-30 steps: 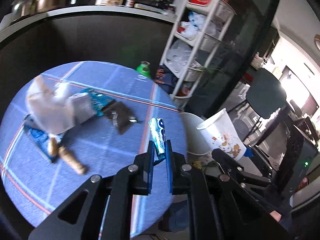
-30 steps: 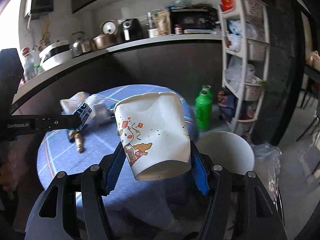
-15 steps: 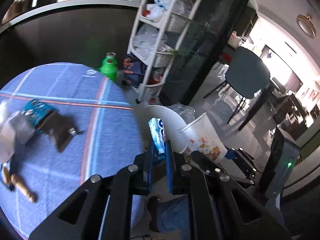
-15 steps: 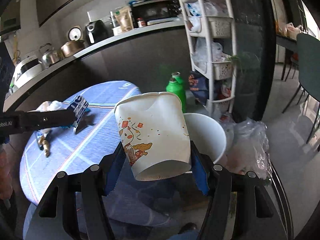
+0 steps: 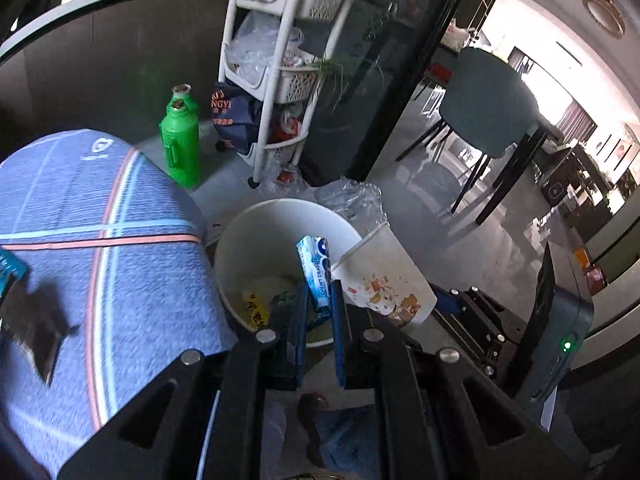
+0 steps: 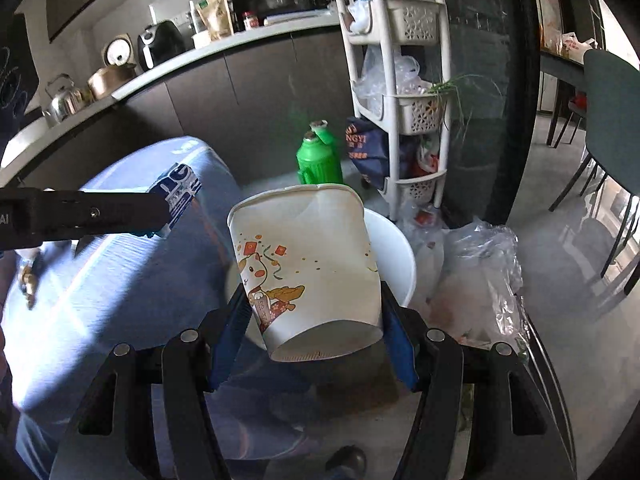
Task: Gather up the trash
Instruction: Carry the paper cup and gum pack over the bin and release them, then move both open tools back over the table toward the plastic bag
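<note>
Left gripper (image 5: 319, 312) is clamped tight on a small blue-and-white packet (image 5: 316, 272), which stands upright between the blue pads at the centre of the left wrist view. Pale lettering runs down its narrow face and a dark round logo sits near the top. It shows right over the mouth of the white bin (image 5: 256, 248), which sits on the floor just beside the edge of the blue tablecloth (image 5: 80, 200). Down in the bin there's a scrap with yellow print and something green.

Over on the right wrist view, the right gripper (image 6: 316, 320) is grasping a paper cup (image 6: 308, 264), its pads pressing either side near the base. The cup is tilted away, bottom toward the camera, rim bent and dented at the top. It's white with a cartoon cat, red envelopes and confetti printed on the side. It fills the middle of the frame, with the bin's rim peeking out behind its right side.

In the left wrist view that same cup shows just right of the packet, at the bin's right rim.

At upper centre, a green jug (image 6: 320, 160) stands on the floor, next to a white basket rack (image 6: 400, 80).
</note>
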